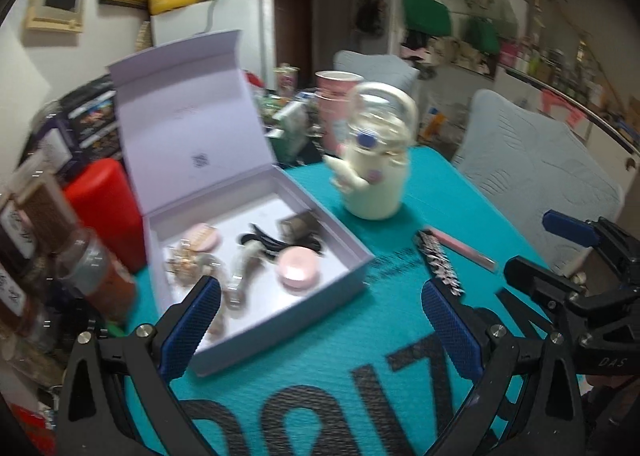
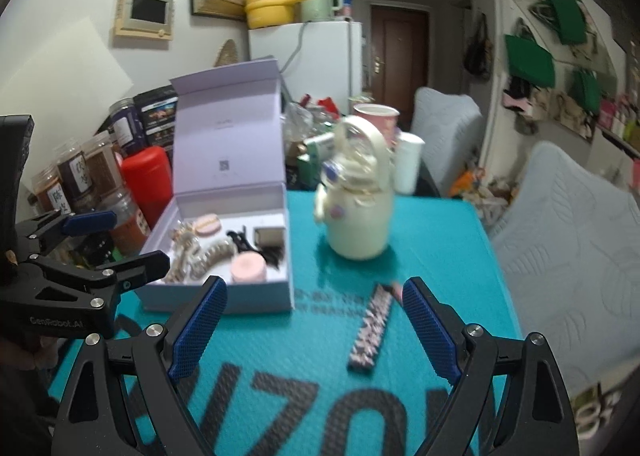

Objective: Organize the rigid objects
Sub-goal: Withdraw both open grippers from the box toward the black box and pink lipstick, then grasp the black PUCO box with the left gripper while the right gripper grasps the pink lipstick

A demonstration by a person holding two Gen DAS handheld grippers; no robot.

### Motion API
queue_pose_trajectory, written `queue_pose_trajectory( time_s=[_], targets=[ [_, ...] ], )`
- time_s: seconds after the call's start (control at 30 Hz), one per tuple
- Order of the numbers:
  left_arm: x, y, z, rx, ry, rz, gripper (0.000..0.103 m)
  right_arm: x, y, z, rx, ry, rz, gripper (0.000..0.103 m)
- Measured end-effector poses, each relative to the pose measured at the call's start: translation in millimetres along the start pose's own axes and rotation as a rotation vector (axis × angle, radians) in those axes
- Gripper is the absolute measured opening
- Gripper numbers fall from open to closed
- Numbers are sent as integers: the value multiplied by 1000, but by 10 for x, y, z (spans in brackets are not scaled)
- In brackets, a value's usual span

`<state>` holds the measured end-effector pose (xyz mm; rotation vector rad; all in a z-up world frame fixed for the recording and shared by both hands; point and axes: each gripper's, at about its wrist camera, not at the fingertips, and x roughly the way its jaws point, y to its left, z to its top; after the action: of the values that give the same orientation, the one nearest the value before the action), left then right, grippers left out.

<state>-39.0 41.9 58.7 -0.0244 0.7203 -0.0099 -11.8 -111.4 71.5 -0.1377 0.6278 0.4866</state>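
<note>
Left tool [image 1: 320, 320] and right tool [image 2: 316, 320] side by side, both spread wide, nothing between their blue pads.

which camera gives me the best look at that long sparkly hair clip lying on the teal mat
The right wrist view. There the sparkly hair clip lies between the open fingers, its whole length unobstructed. In the left wrist view the clip is smaller and off to the right, and its near end meets the right finger of the left hand-held gripper.

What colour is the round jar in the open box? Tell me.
Pale pink. The round jar shows best in the left wrist view, near the box's front wall.
</note>
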Motion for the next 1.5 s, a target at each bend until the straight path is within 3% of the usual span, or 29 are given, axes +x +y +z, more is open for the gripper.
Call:
queue_pose_trajectory(
  time_s=[0.33,0.63,0.87,1.03,1.2,1.3,1.4,1.47,1.5],
  targets=[
    [254,-425,-166,27,24,-122,102,-133,-469,-513,104,40,-74,90],
    [545,-650,-290,26,63,-153,102,27,-799,-798,149,93,-103,90],
    [818,-907,-273,47,87,-179,101,261,-1051,-856,141,132,-128,84],
    [1186,-1100,-265,78,156,-204,75,476,-1209,-813,101,154,-108,81],
    [1493,-1122,-225,25,204,-249,73,777,-1345,-734,70,195,-92,73],
    [1638,-1115,-184,13,222,-231,58,946,-1397,-726,48,217,-93,64],
    [1785,-1103,-169,12,255,-227,56,1090,-1461,-722,69,246,-53,60],
    [1799,-1113,-156,26,234,-209,54,1174,-1473,-727,66,269,-64,60],
    [1813,-1126,-155,41,234,-194,47,1202,-1473,-724,64,278,-75,55]
  ],
)
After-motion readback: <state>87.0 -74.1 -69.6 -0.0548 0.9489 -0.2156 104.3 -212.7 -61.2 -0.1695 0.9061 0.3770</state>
